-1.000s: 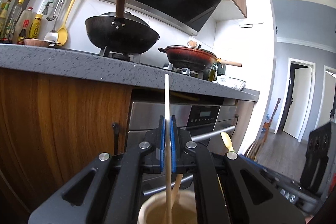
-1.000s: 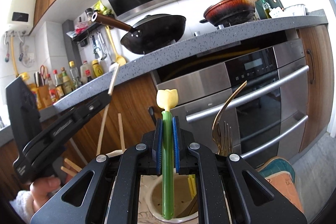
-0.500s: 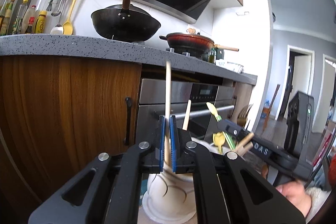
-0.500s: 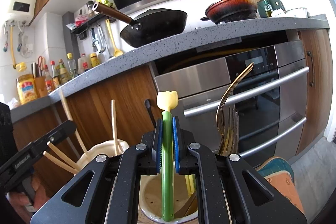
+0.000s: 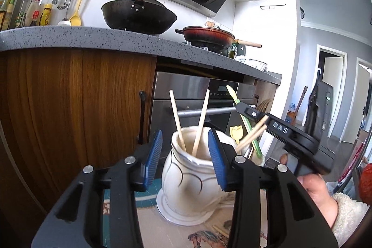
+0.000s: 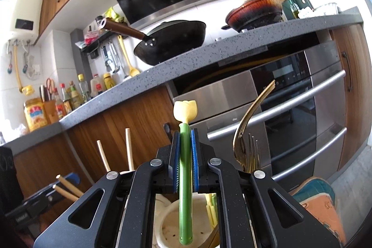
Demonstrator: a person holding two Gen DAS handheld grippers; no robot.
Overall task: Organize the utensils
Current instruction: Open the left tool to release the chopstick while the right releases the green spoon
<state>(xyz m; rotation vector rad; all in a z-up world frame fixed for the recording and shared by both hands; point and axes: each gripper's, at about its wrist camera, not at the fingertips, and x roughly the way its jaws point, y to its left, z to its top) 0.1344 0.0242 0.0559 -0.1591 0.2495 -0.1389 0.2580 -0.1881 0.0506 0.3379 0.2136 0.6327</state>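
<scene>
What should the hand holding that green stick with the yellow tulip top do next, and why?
Probably open the right tool and let go: its pads are shut on the green tulip utensil, whose lower end already hangs inside the cream holder. The left tool is open.

Both wrist cameras sit low, close over the utensil pots, looking up along their fingers at the counter [image 5: 97, 40] edge; both catch the black wok [image 6: 172, 43] and oven [image 5: 195, 94].
</scene>
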